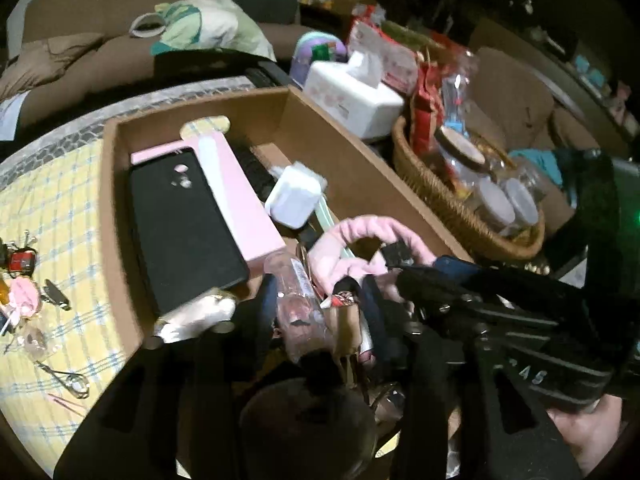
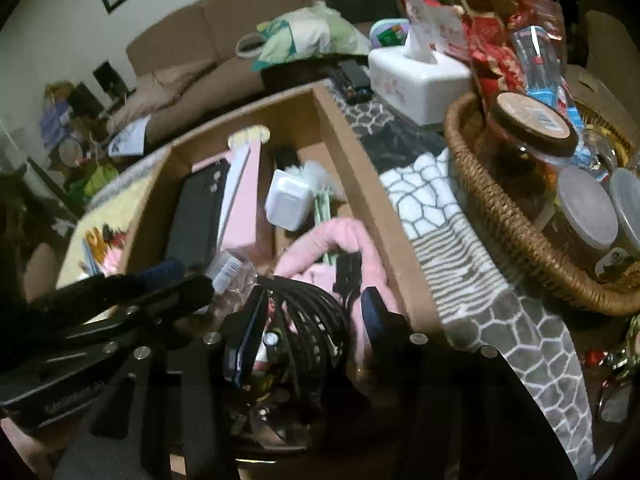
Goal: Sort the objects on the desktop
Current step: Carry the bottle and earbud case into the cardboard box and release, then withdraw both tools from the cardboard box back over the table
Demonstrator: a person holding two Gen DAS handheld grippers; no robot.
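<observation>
Currently logged: cardboard box (image 1: 320,128) ahead of both sets of fingers, holding black phone case (image 1: 184,228), pink box (image 1: 240,196), white charger (image 1: 294,194), pink fabric (image 1: 352,248). Left fingers (image 1: 320,304) parted around a clear bottle (image 1: 296,300); grip uncertain. Right fingers (image 2: 316,320) parted around a black wire item (image 2: 308,312). Wicker basket (image 2: 500,216) right of the fingers.

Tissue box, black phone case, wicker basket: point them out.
Tissue box (image 2: 424,80), right wrist view, on its white front face.
Black phone case (image 1: 188,232), left wrist view, on its flat back.
Wicker basket (image 2: 516,232), right wrist view, on its woven rim.
</observation>
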